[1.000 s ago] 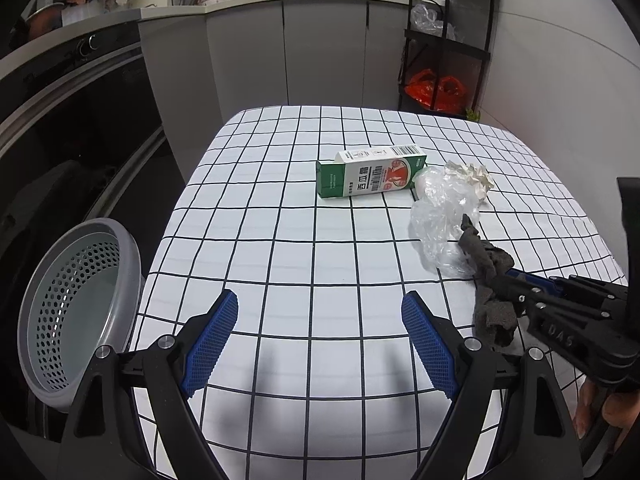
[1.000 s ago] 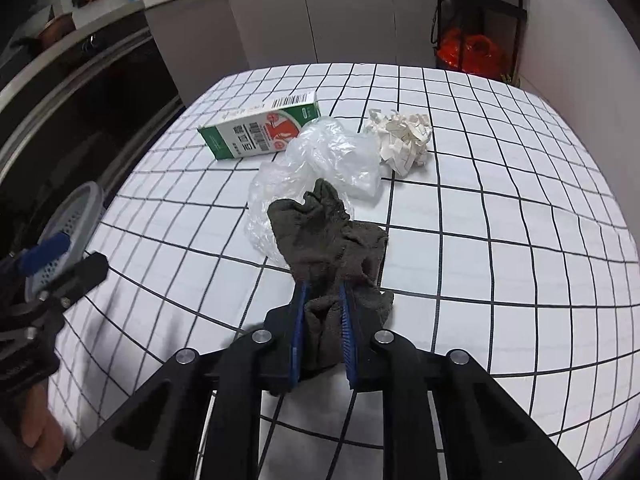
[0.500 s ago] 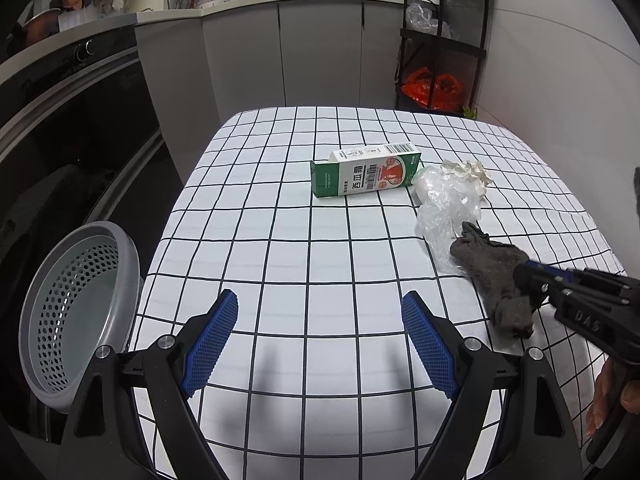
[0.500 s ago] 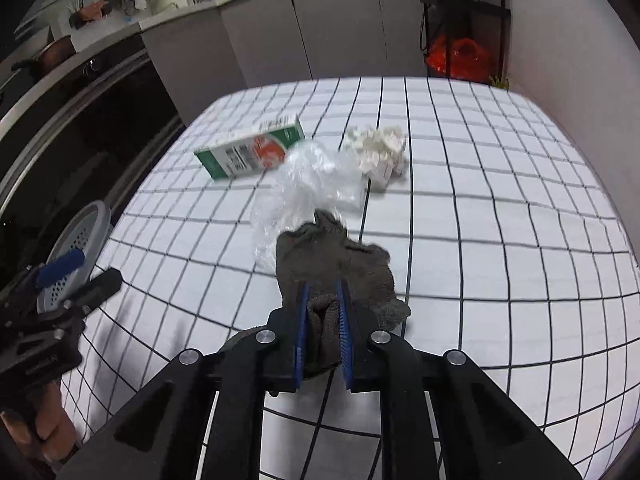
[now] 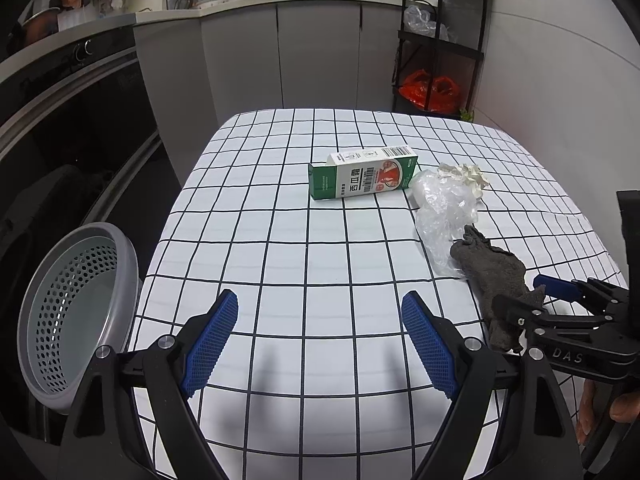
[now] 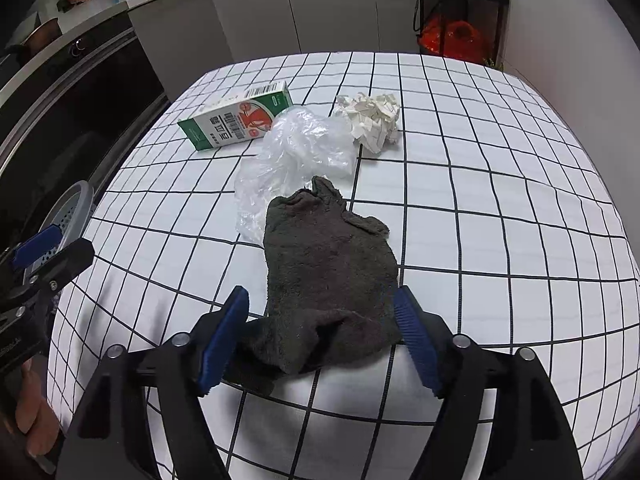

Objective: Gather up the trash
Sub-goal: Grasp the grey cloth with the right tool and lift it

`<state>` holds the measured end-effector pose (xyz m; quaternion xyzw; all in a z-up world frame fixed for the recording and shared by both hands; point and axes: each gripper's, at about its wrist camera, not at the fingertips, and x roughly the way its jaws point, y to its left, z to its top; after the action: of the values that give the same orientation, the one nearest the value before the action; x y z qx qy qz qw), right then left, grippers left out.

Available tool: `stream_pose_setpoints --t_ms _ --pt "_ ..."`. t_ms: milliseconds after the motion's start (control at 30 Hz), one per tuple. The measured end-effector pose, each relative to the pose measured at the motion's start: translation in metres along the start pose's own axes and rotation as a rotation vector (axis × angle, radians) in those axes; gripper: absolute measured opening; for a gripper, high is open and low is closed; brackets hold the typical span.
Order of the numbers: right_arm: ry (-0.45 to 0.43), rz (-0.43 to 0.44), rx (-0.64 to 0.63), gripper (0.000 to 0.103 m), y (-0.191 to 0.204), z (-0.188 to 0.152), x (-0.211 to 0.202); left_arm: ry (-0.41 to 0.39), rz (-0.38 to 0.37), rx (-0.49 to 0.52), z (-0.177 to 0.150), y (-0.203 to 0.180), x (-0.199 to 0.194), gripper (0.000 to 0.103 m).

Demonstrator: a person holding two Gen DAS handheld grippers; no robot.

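Note:
A dark grey cloth [image 6: 328, 276] lies flat on the checked table, its near end between the open fingers of my right gripper [image 6: 322, 332]; it also shows in the left wrist view [image 5: 492, 276]. Beyond it lie a clear plastic bag [image 6: 296, 156], a crumpled white paper ball [image 6: 372, 120] and a green-and-white carton [image 6: 240, 120]. My left gripper [image 5: 320, 340] is open and empty over the table's near left part. A grey perforated basket [image 5: 68, 312] sits off the table's left edge.
The checked tablecloth [image 5: 320, 248] covers the table. Dark oven fronts and a counter run along the left. A black shelf rack with a red bag [image 5: 430, 88] stands at the back right beside a white wall.
My right gripper has opened and let go of the grey cloth, which now lies spread on the table. The left gripper has barely moved.

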<state>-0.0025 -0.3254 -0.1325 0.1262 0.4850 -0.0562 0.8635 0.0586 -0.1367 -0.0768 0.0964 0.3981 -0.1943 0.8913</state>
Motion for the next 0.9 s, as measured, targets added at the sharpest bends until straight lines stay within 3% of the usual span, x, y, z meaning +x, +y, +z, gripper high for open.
stream_pose_setpoints --t_ms 433,500,567,667,767,900 --pt "0.027 -0.087 -0.033 0.079 0.013 0.004 0.021 0.007 -0.001 -0.001 -0.001 0.002 0.002 0.082" --pt "0.021 -0.082 -0.056 0.069 0.016 0.003 0.020 0.008 -0.003 -0.003 -0.001 0.002 0.002 0.082" --pt "0.012 -0.075 -0.068 0.045 0.019 0.004 0.016 0.007 -0.005 -0.002 -0.001 0.001 0.001 0.082" --pt "-0.004 -0.064 -0.077 0.023 0.020 0.004 0.009 0.004 -0.005 0.004 -0.002 -0.001 0.001 0.082" --pt "-0.038 -0.042 -0.068 0.017 0.017 0.003 0.003 0.005 -0.005 0.008 -0.003 -0.003 0.001 0.082" --pt "-0.096 -0.008 -0.056 0.015 0.013 0.003 -0.013 -0.002 -0.010 0.008 -0.003 -0.003 -0.002 0.082"
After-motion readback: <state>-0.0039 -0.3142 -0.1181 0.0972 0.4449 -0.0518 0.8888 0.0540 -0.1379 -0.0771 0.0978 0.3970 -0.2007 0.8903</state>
